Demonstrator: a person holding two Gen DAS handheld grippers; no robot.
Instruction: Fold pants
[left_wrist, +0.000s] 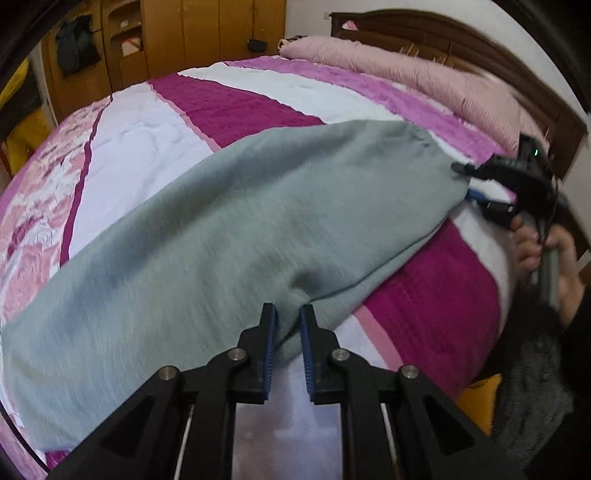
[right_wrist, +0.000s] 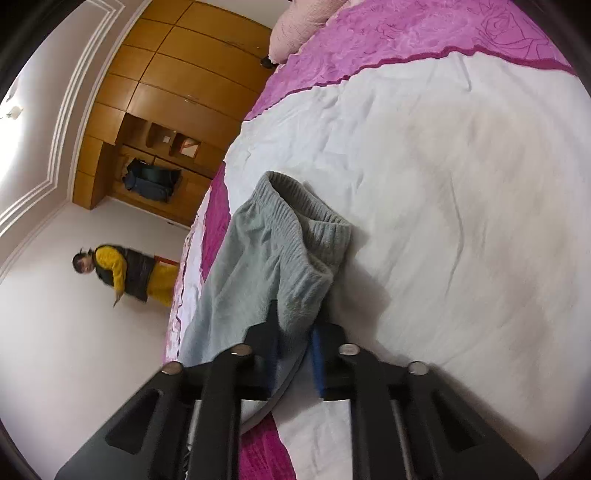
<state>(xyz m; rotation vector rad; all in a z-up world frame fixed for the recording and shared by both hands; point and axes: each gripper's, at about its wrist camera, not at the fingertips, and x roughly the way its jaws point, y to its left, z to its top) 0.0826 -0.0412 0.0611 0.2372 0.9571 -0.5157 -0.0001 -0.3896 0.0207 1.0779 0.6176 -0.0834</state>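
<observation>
pants (left_wrist: 221, 229) blurred, right fingers (right_wrist: 317, 358) partly hidden

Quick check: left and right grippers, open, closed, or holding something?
Left gripper: closed on the grey pants.
Right gripper: closed on the pants' ribbed waistband end.

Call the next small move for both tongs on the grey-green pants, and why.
Probably carry the right tongs, clamped on the ribbed waistband, over toward the far hem to halve the grey-green pants. The left tongs already pinch the near edge, and the fabric lies stretched fairly flat on the bedspread.
</observation>
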